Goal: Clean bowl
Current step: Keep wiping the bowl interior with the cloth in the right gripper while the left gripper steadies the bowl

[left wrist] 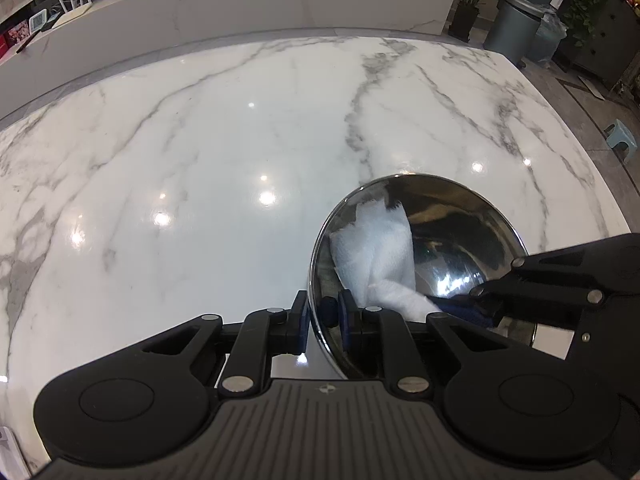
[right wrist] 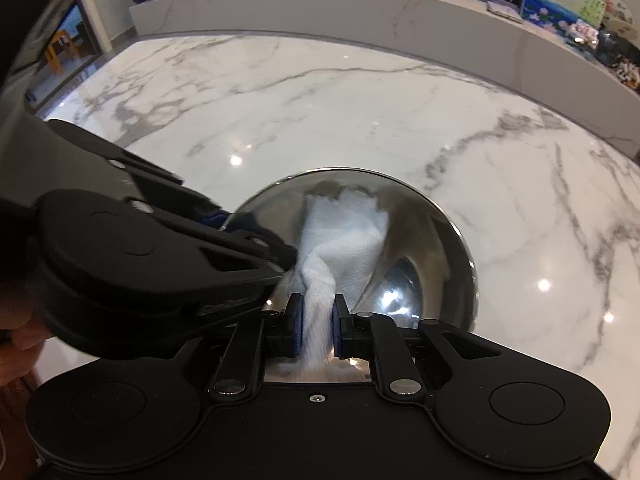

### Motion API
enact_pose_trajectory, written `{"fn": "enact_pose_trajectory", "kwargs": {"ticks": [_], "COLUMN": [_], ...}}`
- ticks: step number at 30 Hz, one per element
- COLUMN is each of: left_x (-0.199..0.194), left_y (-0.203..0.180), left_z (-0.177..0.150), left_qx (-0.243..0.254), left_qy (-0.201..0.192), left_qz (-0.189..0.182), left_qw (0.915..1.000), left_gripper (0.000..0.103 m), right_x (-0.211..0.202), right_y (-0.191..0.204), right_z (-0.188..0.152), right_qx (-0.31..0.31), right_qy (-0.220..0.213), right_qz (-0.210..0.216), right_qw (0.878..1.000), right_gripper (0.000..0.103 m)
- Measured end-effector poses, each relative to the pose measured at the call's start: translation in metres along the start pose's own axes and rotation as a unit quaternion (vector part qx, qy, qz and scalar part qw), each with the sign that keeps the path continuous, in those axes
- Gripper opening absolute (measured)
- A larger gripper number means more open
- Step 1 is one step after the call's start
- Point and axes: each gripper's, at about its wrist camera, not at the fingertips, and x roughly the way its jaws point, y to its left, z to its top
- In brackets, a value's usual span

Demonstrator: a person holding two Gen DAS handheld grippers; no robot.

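Note:
A shiny steel bowl (left wrist: 448, 240) stands on the white marble table (left wrist: 200, 160). My left gripper (left wrist: 324, 312) is shut on the bowl's near rim, one finger inside and one outside. My right gripper (right wrist: 316, 322) is shut on a white paper towel (right wrist: 344, 236) that lies pressed against the inside of the bowl (right wrist: 424, 248). In the left wrist view the towel (left wrist: 376, 248) lies on the bowl's left inner wall, and the right gripper (left wrist: 472, 300) reaches in from the right. In the right wrist view the left gripper's body (right wrist: 132, 248) sits at the bowl's left rim.
A raised marble ledge (left wrist: 280, 4) runs along the table's far side, with small items on it. A grey bin (left wrist: 512, 24) and a potted plant (left wrist: 468, 4) stand on the floor beyond the table's far right corner. The table's right edge (left wrist: 592, 168) is near the bowl.

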Motion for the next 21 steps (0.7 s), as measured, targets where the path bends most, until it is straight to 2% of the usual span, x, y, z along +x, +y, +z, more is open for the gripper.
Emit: {"fn": "enact_pose_trajectory", "kwargs": {"ticks": [4,8,12,17,21], "left_x": [-0.0013,-0.0009,0.0013,0.0018,0.0022], "left_y": [0.0024,0.0007,0.0035,0.0081,0.0087], "left_z": [0.0008,0.0006,-0.0013,-0.0019,-0.002], "left_qx": [-0.005,-0.005,-0.023,-0.041,-0.043], "left_qy": [-0.003,-0.004,0.013,0.02,0.023], "left_qz": [-0.003,0.0,-0.009,-0.029,-0.029], "left_qw": [1.0,1.0,0.9996,0.9985,0.9984], "left_gripper": [0.013,0.014,0.022,0.023,0.023], "right_x": [-0.0011,-0.0007,-0.0005,-0.0013,-0.0008], "right_y": [0.0,-0.0028,-0.0019,-0.0031,-0.0034], "right_z": [-0.0015,-0.0017,-0.0022,-0.0033,-0.003], "right_qx": [-0.019,-0.013,-0.017,-0.019,-0.022], "right_qy": [-0.001,0.0,0.0,-0.001,-0.001], "right_qz": [-0.049,-0.047,-0.049,-0.048,-0.05], "right_qw": [0.999,0.999,0.999,0.999,0.999], "right_gripper": [0.012,0.012,0.012,0.012,0.012]}}
